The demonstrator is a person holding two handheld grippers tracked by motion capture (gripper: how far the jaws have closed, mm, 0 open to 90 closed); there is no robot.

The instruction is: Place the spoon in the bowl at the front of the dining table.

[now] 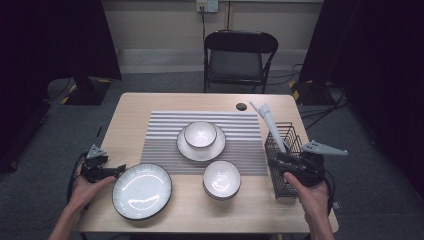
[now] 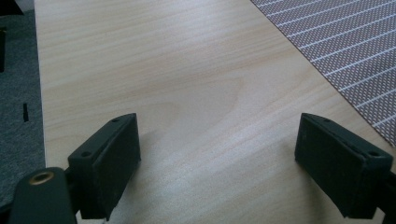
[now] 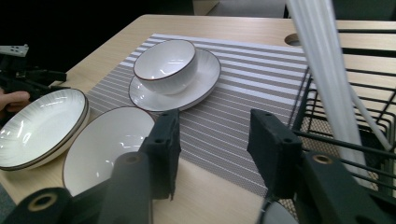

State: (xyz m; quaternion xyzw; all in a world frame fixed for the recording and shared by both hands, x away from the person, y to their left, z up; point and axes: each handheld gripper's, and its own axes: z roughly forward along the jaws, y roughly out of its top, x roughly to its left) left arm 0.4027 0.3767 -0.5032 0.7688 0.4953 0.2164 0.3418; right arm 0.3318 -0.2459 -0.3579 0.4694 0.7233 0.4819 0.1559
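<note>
The left tool (image 1: 120,169) sits at the bench's (image 1: 135,107) left edge, jaws wide apart and holding nothing, just beside the big ribbed plate (image 1: 142,190). The right tool (image 1: 272,161) is half open and holds nothing, next to the black wire basket (image 1: 286,145) at the right edge, where a white utensil (image 1: 270,125) leans

Both tongs are matte black: the left tongs (image 1: 120,169) and the right tongs (image 1: 272,161) each carry a grey three-cornered plate on top and trail a black cable. Their blocky rectangular pads (image 2: 114,156) show small recessed screw holes, and brass-coloured bushings sit in the arms behind them. The person's forearms are bare, with no sleeves.
</note>
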